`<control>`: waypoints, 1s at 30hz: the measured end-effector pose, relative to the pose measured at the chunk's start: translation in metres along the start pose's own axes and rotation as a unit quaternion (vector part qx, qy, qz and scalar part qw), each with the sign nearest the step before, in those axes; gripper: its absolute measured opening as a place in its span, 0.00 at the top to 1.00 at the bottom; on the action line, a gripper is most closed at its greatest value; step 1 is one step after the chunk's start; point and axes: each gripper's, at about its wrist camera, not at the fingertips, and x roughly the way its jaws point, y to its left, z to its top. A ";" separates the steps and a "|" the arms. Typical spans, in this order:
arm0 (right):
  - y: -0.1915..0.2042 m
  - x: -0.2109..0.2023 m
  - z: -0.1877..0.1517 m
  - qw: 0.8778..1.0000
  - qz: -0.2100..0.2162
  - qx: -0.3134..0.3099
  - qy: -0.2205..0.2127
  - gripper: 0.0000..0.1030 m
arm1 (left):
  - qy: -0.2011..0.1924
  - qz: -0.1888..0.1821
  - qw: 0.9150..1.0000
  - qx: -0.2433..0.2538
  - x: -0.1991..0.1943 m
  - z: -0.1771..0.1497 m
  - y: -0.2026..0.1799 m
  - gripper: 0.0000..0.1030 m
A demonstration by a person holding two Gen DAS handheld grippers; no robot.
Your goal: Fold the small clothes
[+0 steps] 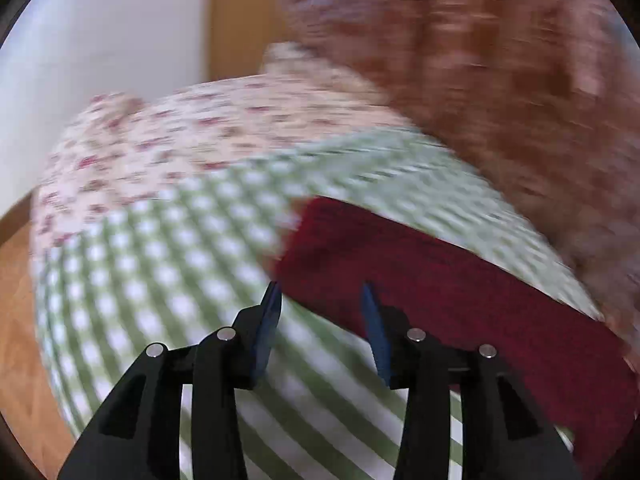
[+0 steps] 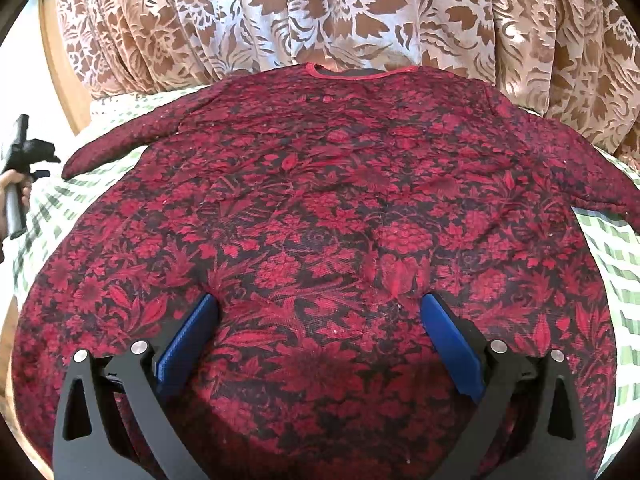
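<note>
A small red top with a dark floral print (image 2: 340, 216) lies flat on a green checked cloth (image 2: 52, 208), neckline at the far side, both sleeves spread out. My right gripper (image 2: 320, 304) is open just above its lower middle, holding nothing. In the blurred left wrist view, my left gripper (image 1: 320, 292) is open above the checked cloth (image 1: 168, 264), right by the end of the top's left sleeve (image 1: 440, 280). The left gripper also shows at the left edge of the right wrist view (image 2: 20, 168).
A brown and white floral curtain (image 2: 320, 12) hangs right behind the surface. A second cloth with small pink flowers (image 1: 180, 136) lies beyond the checked one. Wooden floor (image 1: 16, 320) and a white wall (image 1: 100, 40) lie to the left.
</note>
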 end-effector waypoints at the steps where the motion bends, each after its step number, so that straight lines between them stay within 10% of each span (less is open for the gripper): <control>1: 0.000 0.000 0.000 1.000 0.000 0.000 0.000 0.03 | 0.000 -0.021 1.000 0.011 -0.007 -0.007 -0.014 0.60; 8: -0.003 -0.002 0.000 1.000 0.010 0.007 -0.001 0.03 | 0.012 -0.219 0.968 0.123 -0.084 -0.106 -0.151 0.41; 15: -0.064 -0.045 0.011 0.991 0.068 0.110 -0.023 0.16 | 0.077 -0.277 0.937 0.201 -0.114 -0.220 -0.229 0.42; 25: -0.353 -0.092 -0.031 0.887 -0.018 0.454 -0.080 0.38 | 0.095 -0.234 0.930 0.266 -0.111 -0.267 -0.246 0.40; 30: -0.428 -0.078 -0.036 0.841 -0.056 0.530 -0.100 0.38 | 0.071 -0.218 0.931 0.284 -0.111 -0.277 -0.249 0.38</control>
